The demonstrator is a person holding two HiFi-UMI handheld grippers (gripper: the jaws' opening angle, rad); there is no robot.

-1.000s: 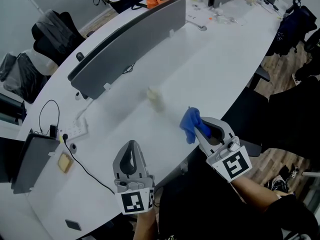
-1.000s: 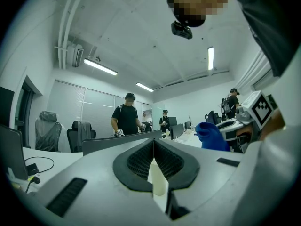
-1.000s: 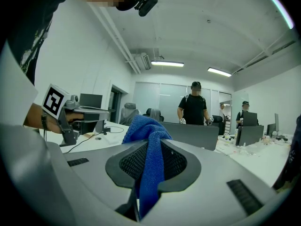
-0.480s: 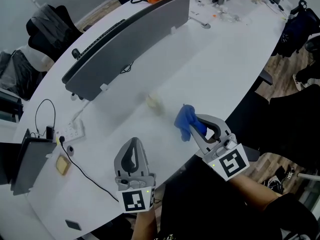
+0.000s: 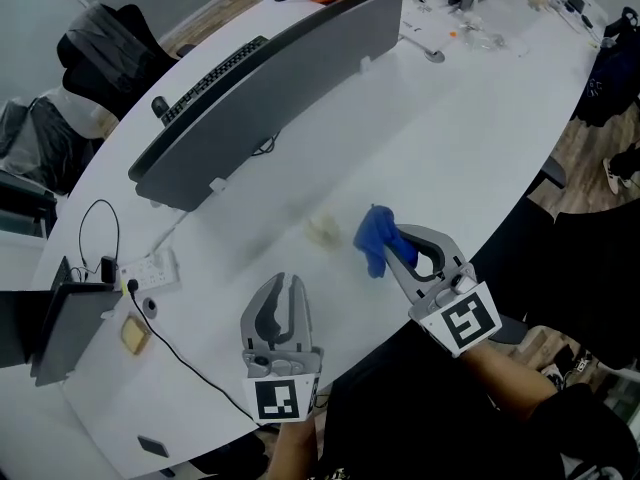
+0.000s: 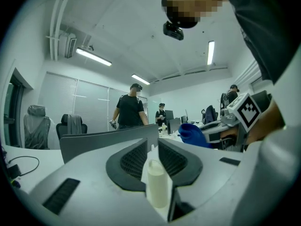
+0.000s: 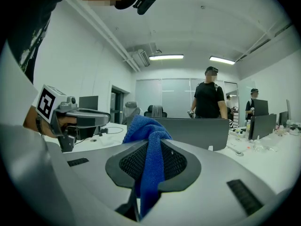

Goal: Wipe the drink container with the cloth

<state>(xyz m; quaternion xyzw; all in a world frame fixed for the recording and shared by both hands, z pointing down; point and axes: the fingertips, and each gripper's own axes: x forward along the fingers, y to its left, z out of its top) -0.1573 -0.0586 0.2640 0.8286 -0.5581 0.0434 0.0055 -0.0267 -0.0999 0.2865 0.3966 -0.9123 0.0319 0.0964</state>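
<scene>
On the white table: pale drink container, just ahead of left gripper
Left jaws: a crack apart, just opening, empty
Right gripper: clamped on blue cloth, near container

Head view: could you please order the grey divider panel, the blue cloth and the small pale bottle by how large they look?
1. grey divider panel, by far the largest.
2. blue cloth.
3. small pale bottle, slightly smaller; the cloth may be nearer the camera, so this last step is unsure.
</scene>
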